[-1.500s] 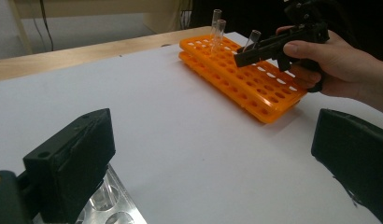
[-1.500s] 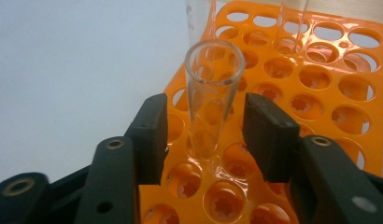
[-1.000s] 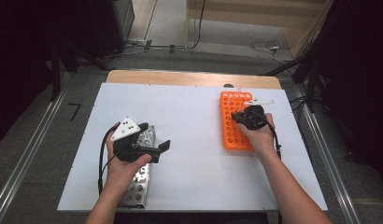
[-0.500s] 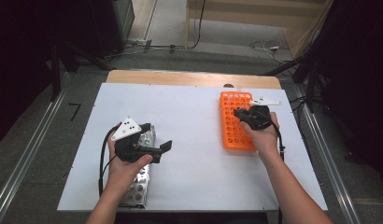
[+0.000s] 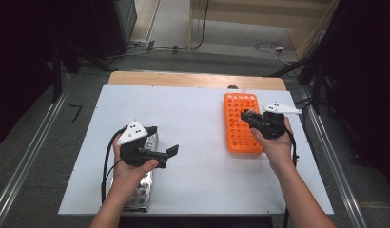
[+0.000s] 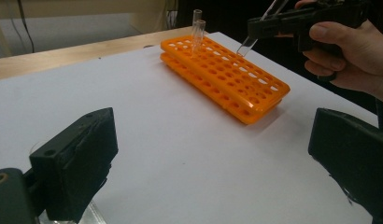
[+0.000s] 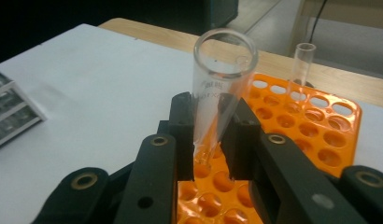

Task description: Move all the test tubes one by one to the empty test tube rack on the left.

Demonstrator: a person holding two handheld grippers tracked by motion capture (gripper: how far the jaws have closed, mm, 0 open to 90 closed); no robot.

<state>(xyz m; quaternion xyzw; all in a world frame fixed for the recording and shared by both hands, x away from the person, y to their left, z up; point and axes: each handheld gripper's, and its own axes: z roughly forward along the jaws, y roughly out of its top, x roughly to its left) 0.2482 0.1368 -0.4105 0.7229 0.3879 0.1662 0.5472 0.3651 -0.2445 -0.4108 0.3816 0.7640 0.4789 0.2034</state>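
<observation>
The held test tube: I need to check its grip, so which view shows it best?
The right gripper view: the test tube stands clamped between the right gripper jaws. The left gripper view shows it distant, tilted over the orange rack; the high view barely resolves it.

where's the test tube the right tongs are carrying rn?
The test tube is clamped tilted in the right tongs, above the orange rack on the table's right side, its tip not yet in a hole.

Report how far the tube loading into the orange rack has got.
Done: two clear glass tubes stand at the far end of the orange plastic rack. In hand: the right claw grips a third clear tube, tilted above the rack's holes. Left: seating it; most holes look empty. The left claw is open.
</observation>
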